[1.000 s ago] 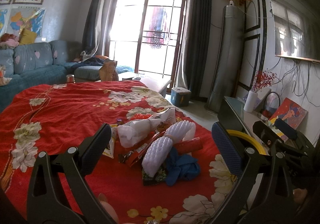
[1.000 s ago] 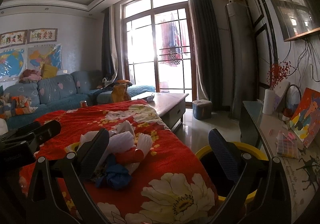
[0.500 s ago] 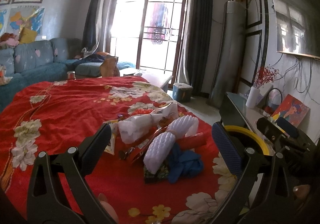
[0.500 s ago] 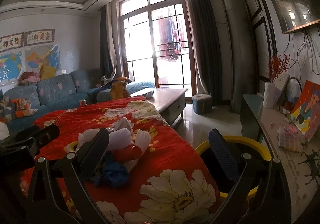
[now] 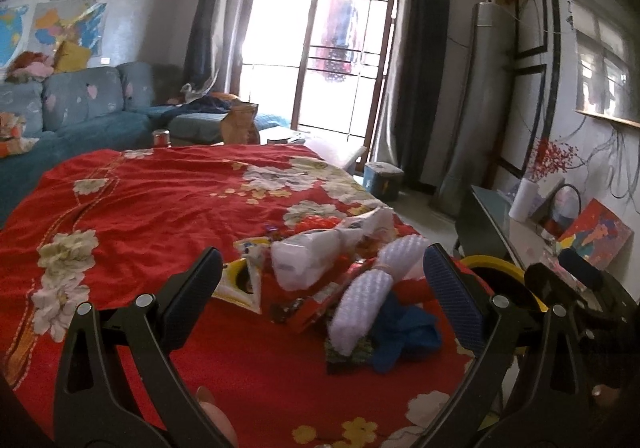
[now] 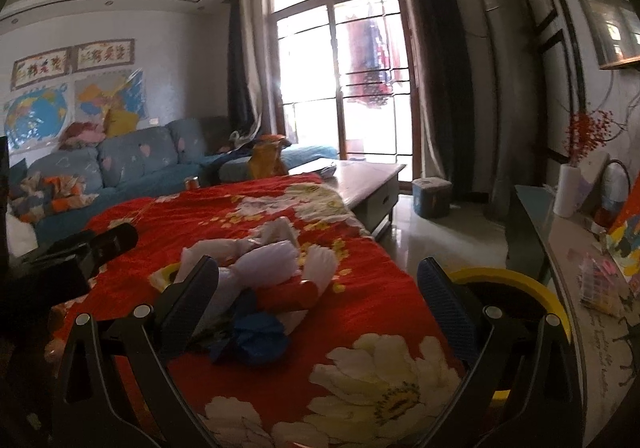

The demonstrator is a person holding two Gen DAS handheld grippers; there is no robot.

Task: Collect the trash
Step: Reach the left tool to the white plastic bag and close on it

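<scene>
Your left gripper is spread wide with nothing in it. The trash pile lies on the red cloth just ahead of it, and the white foam sleeve has its long axis diagonal, running away to the right. Your right gripper, also wide and holding nothing, sees the pile to its left and the yellow-rimmed bin near its right finger.

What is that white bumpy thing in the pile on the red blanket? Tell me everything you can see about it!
The white bumpy thing looks like soft foam netting, ribbed all over and pinched in the middle by a band, so it bulges at both ends. It lies slanted on the red flowered blanket within the trash pile, resting on red wrappers, with a crumpled blue piece against its lower end. Neither tool touches it.
</scene>
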